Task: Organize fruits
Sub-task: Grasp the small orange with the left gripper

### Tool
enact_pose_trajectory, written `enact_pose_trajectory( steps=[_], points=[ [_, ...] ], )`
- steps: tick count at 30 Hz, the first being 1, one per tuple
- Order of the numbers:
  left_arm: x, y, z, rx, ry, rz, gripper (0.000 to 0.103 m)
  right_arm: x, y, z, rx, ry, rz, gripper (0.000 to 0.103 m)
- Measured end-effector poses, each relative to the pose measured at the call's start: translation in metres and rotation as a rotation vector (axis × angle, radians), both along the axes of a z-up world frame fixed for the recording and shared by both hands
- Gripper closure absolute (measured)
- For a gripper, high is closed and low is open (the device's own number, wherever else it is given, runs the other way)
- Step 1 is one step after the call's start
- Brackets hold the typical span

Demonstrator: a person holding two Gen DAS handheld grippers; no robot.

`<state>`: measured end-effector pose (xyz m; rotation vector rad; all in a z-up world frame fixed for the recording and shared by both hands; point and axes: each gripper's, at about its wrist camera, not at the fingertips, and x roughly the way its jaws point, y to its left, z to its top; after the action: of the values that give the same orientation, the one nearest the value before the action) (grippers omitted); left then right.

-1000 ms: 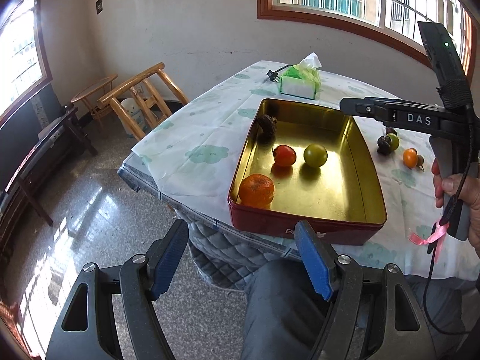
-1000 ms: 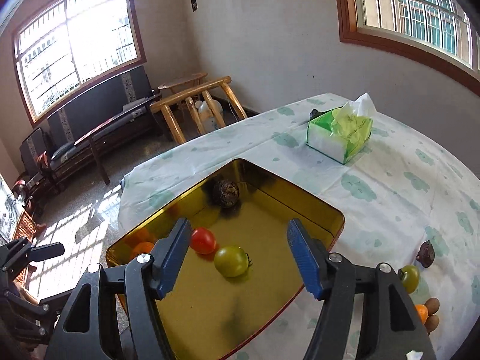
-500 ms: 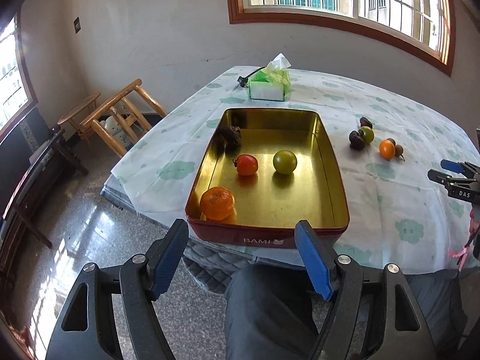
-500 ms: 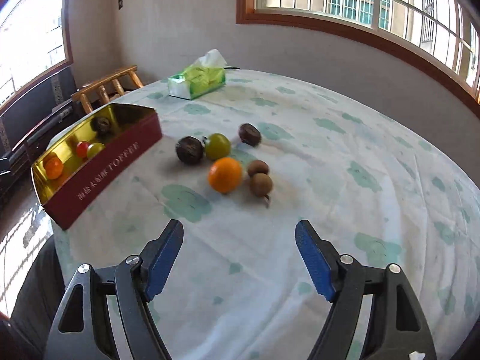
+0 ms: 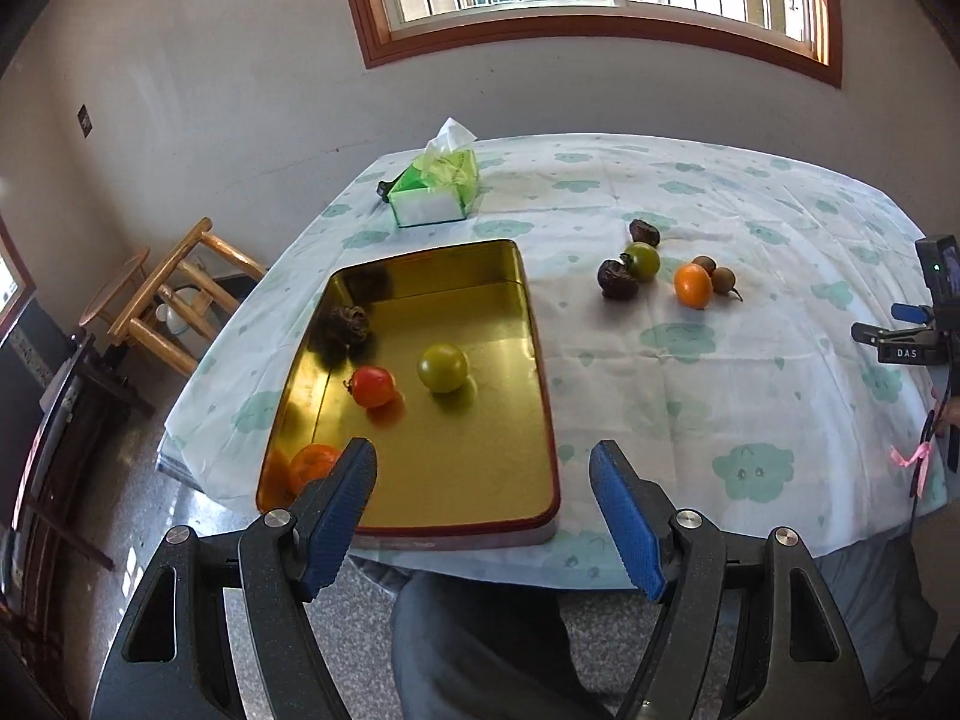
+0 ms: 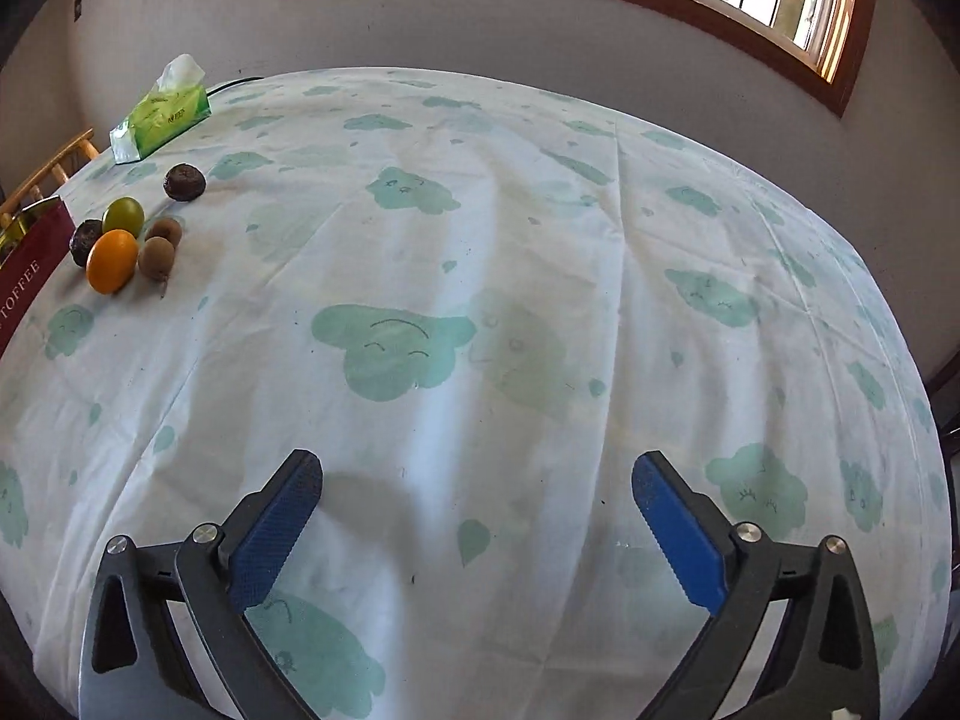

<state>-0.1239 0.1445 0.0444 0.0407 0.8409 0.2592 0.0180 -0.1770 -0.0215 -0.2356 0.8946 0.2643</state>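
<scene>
A red tin with a gold inside (image 5: 516, 300) lies on the table's left part. It holds a green tomato (image 5: 442, 367), a red tomato (image 5: 372, 386), an orange (image 5: 312, 465) and a dark wrinkled fruit (image 5: 349, 324). To its right on the cloth lies a cluster of loose fruits: an orange (image 5: 692, 285) (image 6: 111, 260), a green tomato (image 5: 642, 261) (image 6: 123, 215), two dark fruits (image 5: 617, 280) and two brown ones (image 6: 157, 255). My left gripper (image 5: 483, 507) is open and empty over the tin's near edge. My right gripper (image 6: 477, 525) is open and empty over bare cloth, far right of the cluster.
A green tissue box (image 5: 435, 189) (image 6: 161, 114) stands at the back left of the table. A white cloth with green cloud prints (image 6: 480, 300) covers the round table. Wooden chairs (image 5: 174, 294) stand on the floor to the left. The person's knee (image 5: 480, 648) is below the table edge.
My left gripper has risen and moved forward over the tin's near edge. My right gripper has swung right from above the tin, past the fruit cluster, to bare cloth. Both stayed open.
</scene>
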Motion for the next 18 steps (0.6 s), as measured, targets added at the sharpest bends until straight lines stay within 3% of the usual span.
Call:
enact_pose_trajectory(
  steps=[3, 11, 15, 18],
  points=[
    [0.020, -0.018, 0.000, -0.031, 0.010, -0.065, 0.029, 0.005, -0.005, -0.002, 0.054, 0.038, -0.005, 0.000],
    [0.091, -0.058, -0.010, -0.157, 0.042, -0.182, 0.030, 0.004, -0.002, -0.002, 0.049, 0.036, -0.004, 0.000],
    [0.130, -0.075, -0.018, -0.170, 0.042, -0.250, 0.045, 0.004, -0.003, -0.002, 0.049, 0.036, -0.004, 0.000],
    [0.159, -0.087, -0.029, -0.160, 0.071, -0.307, 0.047, 0.004, -0.002, -0.002, 0.050, 0.036, -0.004, 0.000]
  ],
)
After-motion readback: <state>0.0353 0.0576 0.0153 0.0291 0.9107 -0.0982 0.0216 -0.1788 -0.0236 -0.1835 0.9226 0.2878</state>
